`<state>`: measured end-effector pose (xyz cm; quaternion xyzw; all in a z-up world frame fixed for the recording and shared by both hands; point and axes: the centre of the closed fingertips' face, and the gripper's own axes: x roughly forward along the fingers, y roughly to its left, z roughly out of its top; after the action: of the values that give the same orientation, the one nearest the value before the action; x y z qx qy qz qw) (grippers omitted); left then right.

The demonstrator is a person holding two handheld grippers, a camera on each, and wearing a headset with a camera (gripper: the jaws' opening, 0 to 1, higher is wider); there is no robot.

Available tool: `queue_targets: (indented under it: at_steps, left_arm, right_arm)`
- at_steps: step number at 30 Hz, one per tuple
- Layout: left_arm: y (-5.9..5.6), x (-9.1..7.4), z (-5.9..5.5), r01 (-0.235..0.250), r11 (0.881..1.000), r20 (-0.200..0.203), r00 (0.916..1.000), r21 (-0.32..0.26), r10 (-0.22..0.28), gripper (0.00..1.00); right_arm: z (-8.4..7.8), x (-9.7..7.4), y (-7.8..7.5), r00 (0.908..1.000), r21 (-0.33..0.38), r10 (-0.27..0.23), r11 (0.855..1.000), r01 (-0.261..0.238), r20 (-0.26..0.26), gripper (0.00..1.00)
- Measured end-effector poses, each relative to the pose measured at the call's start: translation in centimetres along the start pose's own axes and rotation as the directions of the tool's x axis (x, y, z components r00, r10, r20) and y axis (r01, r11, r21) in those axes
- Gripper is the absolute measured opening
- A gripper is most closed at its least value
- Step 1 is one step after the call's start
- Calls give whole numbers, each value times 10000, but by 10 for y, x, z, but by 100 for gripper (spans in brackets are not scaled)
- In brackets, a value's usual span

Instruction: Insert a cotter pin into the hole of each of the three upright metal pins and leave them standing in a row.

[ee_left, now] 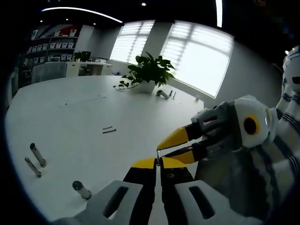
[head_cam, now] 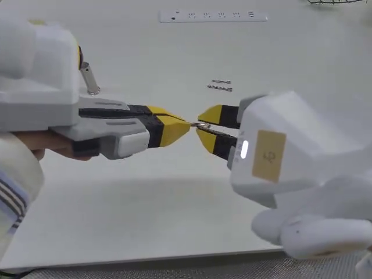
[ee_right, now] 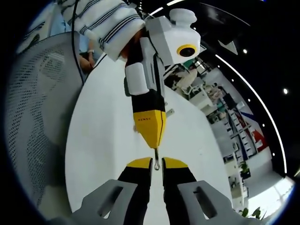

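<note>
A small cotter pin (head_cam: 199,124) hangs in the air between my two grippers. My left gripper (head_cam: 185,127) comes in from the left and is shut on the pin's straight end (ee_left: 158,154). My right gripper (head_cam: 199,124) faces it from the right. Its yellow jaws stand slightly apart around the pin's loop (ee_right: 156,164), with a sliver of gap showing beside the loop. One upright metal pin (head_cam: 89,78) stands behind the left gripper. The left gripper view shows three metal pins (ee_left: 38,154) (ee_left: 33,167) (ee_left: 82,189) on the white table.
Two spare cotter pins (head_cam: 221,85) lie on the table beyond the grippers. A white power strip (head_cam: 213,15) sits at the far edge. A potted plant (ee_left: 147,70) stands at the table's other end. A mesh chair (ee_right: 42,117) is beside the table.
</note>
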<state>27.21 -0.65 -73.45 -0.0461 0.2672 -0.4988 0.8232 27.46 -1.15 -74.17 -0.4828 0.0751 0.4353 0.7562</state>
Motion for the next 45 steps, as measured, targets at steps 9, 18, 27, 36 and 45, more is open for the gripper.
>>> queue_targets:
  at_steps: [9,18,27,36,45]
  left_arm:
    - [-4,0,-3,206,9955,-152,9997,926,-193,1]
    - [-2,-10,-11,600,9567,-591,9972,2850,-449,1]
    - [-36,-4,-13,1412,9053,-853,9895,4007,-1166,1]
    - [-31,-16,-16,2089,8834,-904,9779,4194,-1883,1]
    - [-34,-19,-16,2314,8768,-925,9728,4215,-2122,1]
  right_arm:
    - [-3,-3,6,9921,1960,1003,9740,-1134,754,12]
    - [-11,-12,20,9426,4104,2649,8510,-3277,2034,16]
    - [-11,-17,23,9038,4190,3304,8048,-4204,2720,15]
    - [1,-20,39,8574,3907,3983,7691,-5058,3259,14]
    - [8,-20,45,8442,3704,4173,7656,-5260,3363,9]
